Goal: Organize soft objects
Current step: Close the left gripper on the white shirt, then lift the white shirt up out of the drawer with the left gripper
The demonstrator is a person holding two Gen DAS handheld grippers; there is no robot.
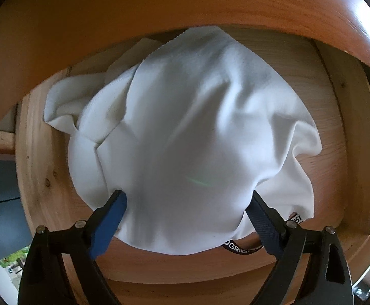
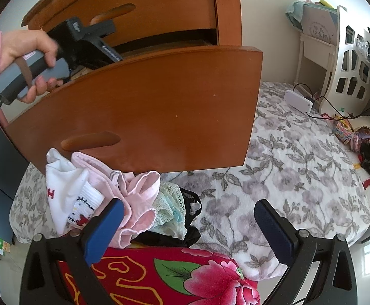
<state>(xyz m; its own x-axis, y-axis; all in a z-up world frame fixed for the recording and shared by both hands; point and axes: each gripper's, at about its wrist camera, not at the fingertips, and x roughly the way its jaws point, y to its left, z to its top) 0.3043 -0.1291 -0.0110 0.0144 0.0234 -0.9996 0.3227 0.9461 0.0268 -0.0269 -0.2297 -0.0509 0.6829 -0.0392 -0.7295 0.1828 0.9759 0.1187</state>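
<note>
A: Drawer [image 1: 347, 117] first, seen from the left wrist: what's in it?

B: White cloth [image 1: 185, 132], crumpled, filling most of the wooden bottom. A black printed band [image 1: 238, 249] pokes out under its near edge.

A: And the left tool [image 1: 188, 204]?

B: Pointing down into the drawer, jaws spread wide. Both blue pads sit against the cloth's near folds, the bulge of fabric between them; I can't see them pinching it.

A: Right wrist view, left to right?

B: A hand [image 2: 29, 58] in a pink sleeve holds the other handle over the open drawer, behind its brown front [image 2: 159, 106]. Below that front, on the bed [image 2: 299, 165], lies a pile: white socks [image 2: 68, 193], pink garment [image 2: 131, 198], pale green lace [image 2: 169, 208], something black [image 2: 190, 231]. A red floral cloth [image 2: 172, 277] lies nearest the camera.

A: Right tool [image 2: 187, 219]?

B: Jaws apart, empty, hanging above the pile; the left pad overlaps the pink garment in view.
</note>
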